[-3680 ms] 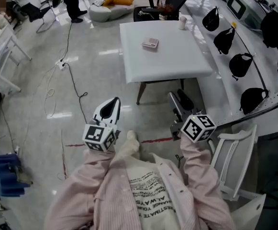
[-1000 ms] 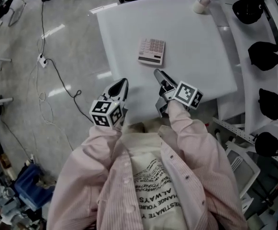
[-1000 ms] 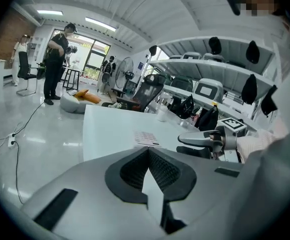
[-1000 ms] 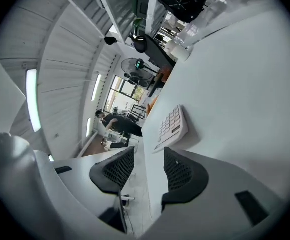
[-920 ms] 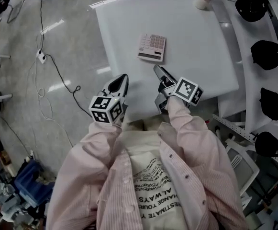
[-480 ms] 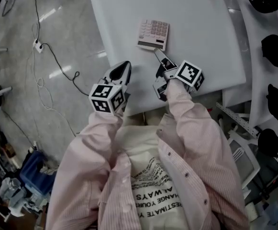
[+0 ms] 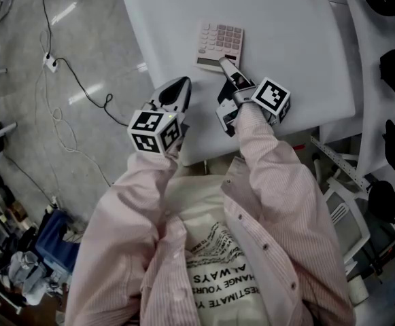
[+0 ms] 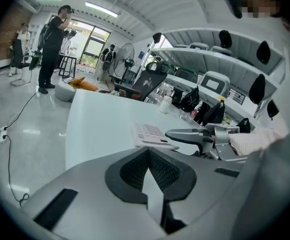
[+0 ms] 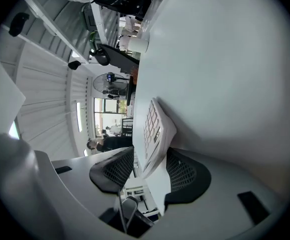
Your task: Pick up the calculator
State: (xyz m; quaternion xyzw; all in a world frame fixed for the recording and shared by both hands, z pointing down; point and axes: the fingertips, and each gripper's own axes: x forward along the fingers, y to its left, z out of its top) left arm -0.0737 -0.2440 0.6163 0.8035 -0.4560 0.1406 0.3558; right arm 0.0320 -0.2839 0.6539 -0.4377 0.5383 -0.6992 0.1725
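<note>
White table [image 7: 299,60] carries the calculator [image 7: 220,43] near its left edge, on the person's side. Right gripper [image 7: 226,66] is rolled sideways, jaws spread, with the calculator's near end between them — one jaw over the keys, one toward the tabletop. I'd close squarely across the thin body, in from the corners, then lift straight. Left gripper [image 7: 178,85], jaws pressed together, hangs by the near edge — clear of the lift, with bare tabletop to the right.

I'm seeing an open office-style lab. Beyond the white table [image 8: 100,126] stand an office chair [image 8: 147,86] and pedestal fan [image 8: 126,66]. Cables [image 7: 107,104] trail the floor [image 7: 20,114] to its left.
</note>
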